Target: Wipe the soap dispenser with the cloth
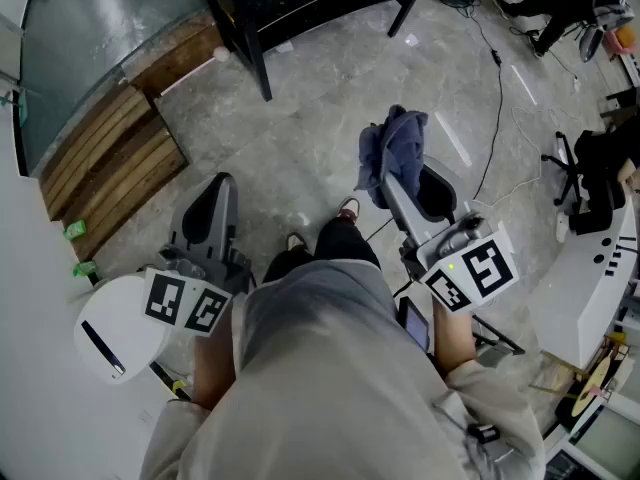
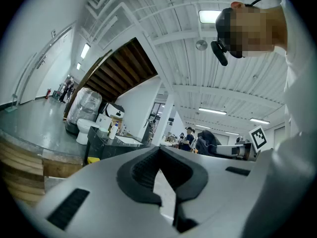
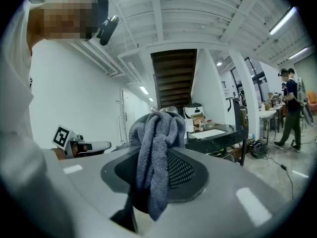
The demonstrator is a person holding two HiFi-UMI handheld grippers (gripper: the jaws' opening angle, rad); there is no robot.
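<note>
Left gripper (image 1: 221, 184) closed, empty; right gripper (image 1: 388, 188) clamps the cloth (image 1: 398, 143).

You stand on a grey stone-patterned floor (image 1: 300, 138). Wooden steps (image 1: 105, 173) lie to your left, a black table (image 1: 253, 58) ahead, cables (image 1: 501, 98) trailing right. Overhead, strip lights (image 2: 211, 16) brighten a white ribbed ceiling (image 2: 163, 21).

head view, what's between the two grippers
In the head view, the person's legs and shoes, above the floor, lie between the left gripper and the right gripper.
</note>
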